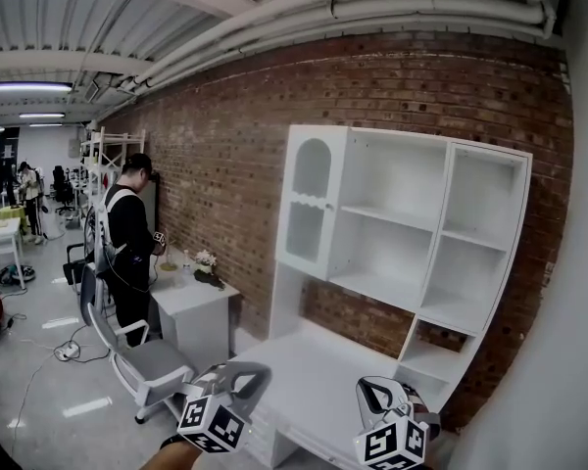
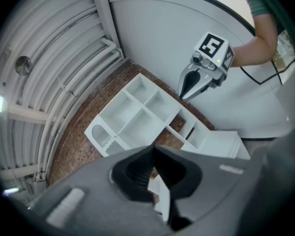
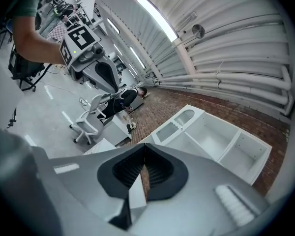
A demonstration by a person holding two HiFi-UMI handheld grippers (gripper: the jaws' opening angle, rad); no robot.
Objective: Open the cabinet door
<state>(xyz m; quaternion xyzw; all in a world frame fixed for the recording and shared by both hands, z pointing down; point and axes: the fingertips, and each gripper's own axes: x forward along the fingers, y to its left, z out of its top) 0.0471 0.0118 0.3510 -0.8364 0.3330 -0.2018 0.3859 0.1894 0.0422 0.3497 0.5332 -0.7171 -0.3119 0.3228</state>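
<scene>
A white cabinet with open shelves stands against the brick wall above a white desk top. Its one door, with an arched window, covers the left column and looks closed. The door also shows in the left gripper view and in the right gripper view. My left gripper and right gripper hang at the bottom of the head view, well short of the cabinet. Both point toward it. In its own view the left gripper is shut and empty, and so is the right gripper.
A person stands at a small white table to the left. A grey office chair is beside it. A pale wall rises close on the right. Open floor stretches away at far left.
</scene>
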